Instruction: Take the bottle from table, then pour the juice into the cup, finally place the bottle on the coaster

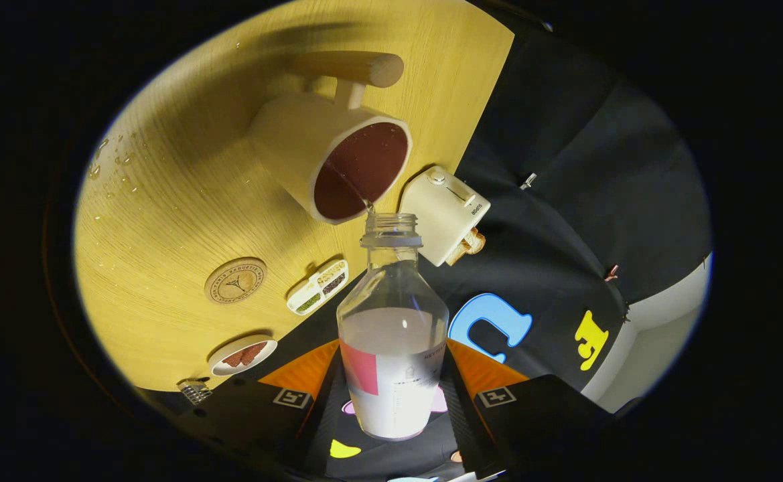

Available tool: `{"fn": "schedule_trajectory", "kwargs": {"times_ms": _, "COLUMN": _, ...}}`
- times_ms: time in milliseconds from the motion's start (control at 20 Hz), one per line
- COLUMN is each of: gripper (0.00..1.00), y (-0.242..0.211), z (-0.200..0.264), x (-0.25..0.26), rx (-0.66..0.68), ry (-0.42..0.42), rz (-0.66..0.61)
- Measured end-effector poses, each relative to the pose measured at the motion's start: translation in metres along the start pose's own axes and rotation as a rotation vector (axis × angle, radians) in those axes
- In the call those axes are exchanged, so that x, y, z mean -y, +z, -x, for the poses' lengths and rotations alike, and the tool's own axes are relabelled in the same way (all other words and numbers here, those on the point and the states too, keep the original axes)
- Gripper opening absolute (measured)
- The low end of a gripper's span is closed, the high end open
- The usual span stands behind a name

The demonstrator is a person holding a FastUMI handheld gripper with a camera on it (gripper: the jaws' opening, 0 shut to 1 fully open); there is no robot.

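**Pour under way, mouth at the cup's rim**

Yellow wood tabletop (pixel 163 221) lies beyond the tool (pixel 394 395), tilted in the gripper view because the tool is rolled over for pouring. Both fingers pinch the bottle (pixel 392 335) low on its body, the open mouth pointing ahead. A thin stream leaves the mouth and lands just inside the near rim of the cup (pixel 337 161). The coaster (pixel 236 280) sits on the tabletop, off to the tool's left and apart from the cup. Droplets already mark the wood.

Risk, as I judge it: the stream enters right at the rim, so a small wobble or steeper tilt could send liquid over the edge onto the tabletop.
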State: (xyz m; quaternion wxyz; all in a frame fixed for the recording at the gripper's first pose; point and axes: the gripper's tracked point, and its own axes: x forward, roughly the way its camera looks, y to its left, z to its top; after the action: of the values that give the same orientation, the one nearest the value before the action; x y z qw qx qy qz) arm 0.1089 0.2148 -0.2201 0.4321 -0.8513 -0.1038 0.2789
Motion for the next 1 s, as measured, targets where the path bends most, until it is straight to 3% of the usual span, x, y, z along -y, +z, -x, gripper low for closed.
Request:
{"fn": "schedule_trajectory", "kwargs": {"times_ms": 500, "gripper": 0.75, "y": 0.005, "z": -0.001, "x": 0.007, "rx": 0.054, "ry": -0.036, "rz": 0.126}}
{"fn": "schedule_trajectory", "kwargs": {"times_ms": 1000, "gripper": 0.75, "y": 0.003, "z": -0.007, "x": 0.013, "rx": 0.063, "ry": -0.049, "rz": 0.138}}
